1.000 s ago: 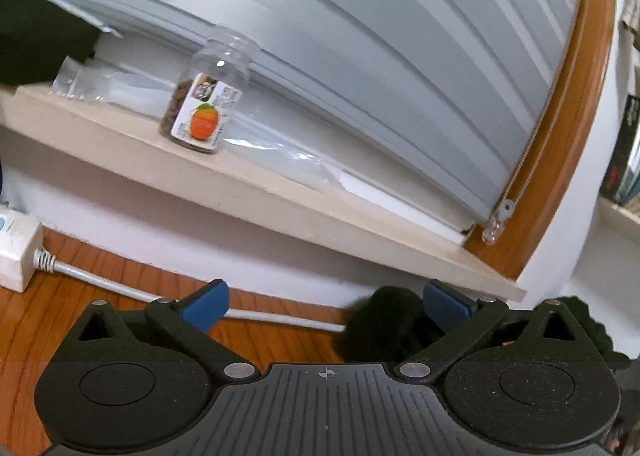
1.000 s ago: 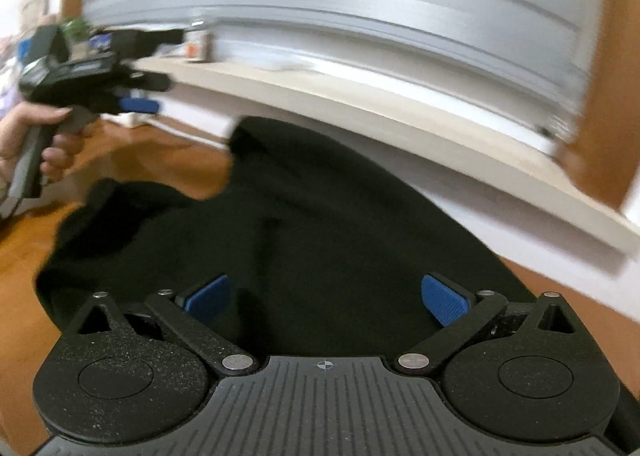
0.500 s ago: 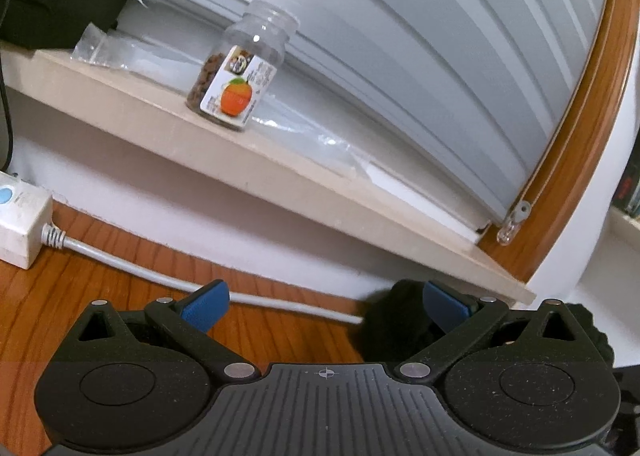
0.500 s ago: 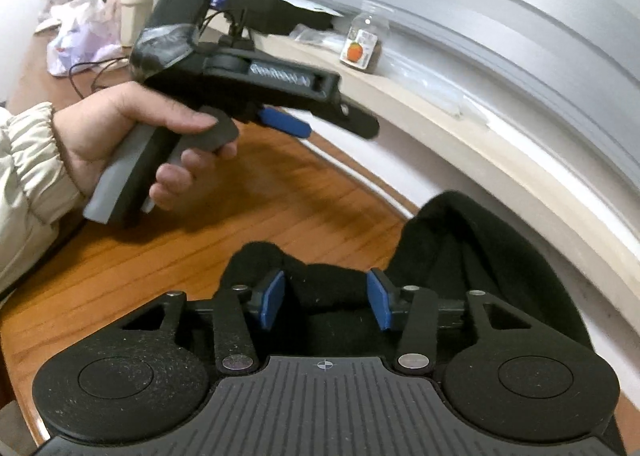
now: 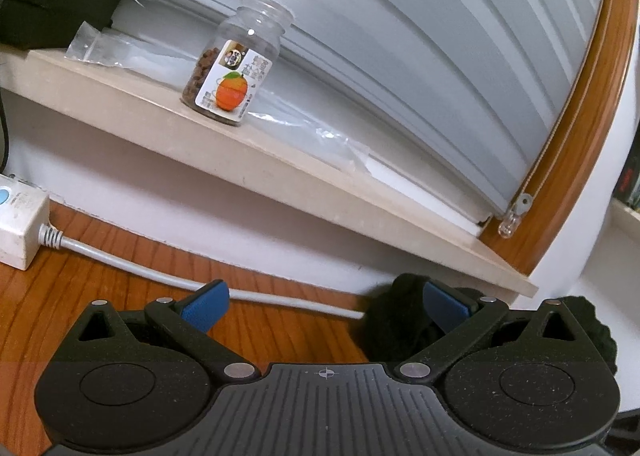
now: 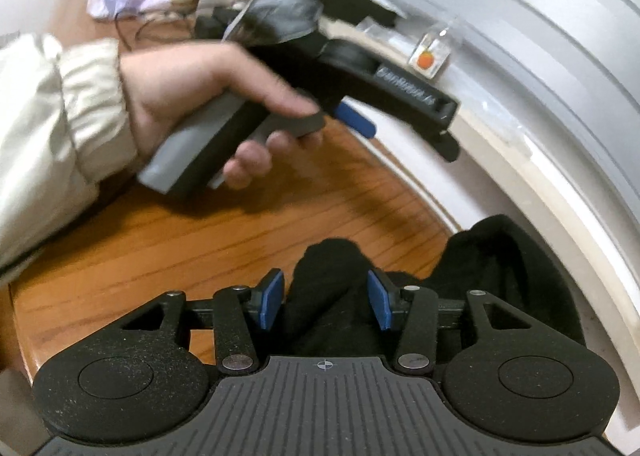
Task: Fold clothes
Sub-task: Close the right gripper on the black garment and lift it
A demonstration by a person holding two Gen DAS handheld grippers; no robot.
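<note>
1. Right gripper (image 6: 325, 298) had just closed down on a bunched fold of the black fleece garment (image 6: 500, 260), pads pinching it.
2. Left gripper (image 5: 324, 306) was wide open, holding nothing.
3. Garment sat crumpled on the wooden table (image 6: 200, 240) by the windowsill (image 5: 280, 160), so folding had barely started, I'd say.

right tool (image 6: 324, 298) | jaws narrowed around black garment (image 6: 332, 288) | seemingly gripping

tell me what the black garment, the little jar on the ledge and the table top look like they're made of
Black garment: looks like a fuzzy fleece or knit, matte, with a nubby, soft edge. Jar: clear, glossy, with highlights and brown pellets showing through; plastic or glass, the look leaves it open; printed paper-like label. Table top: orange-brown wood or wood-look laminate, with plank lines, grain and a slight sheen.
</note>
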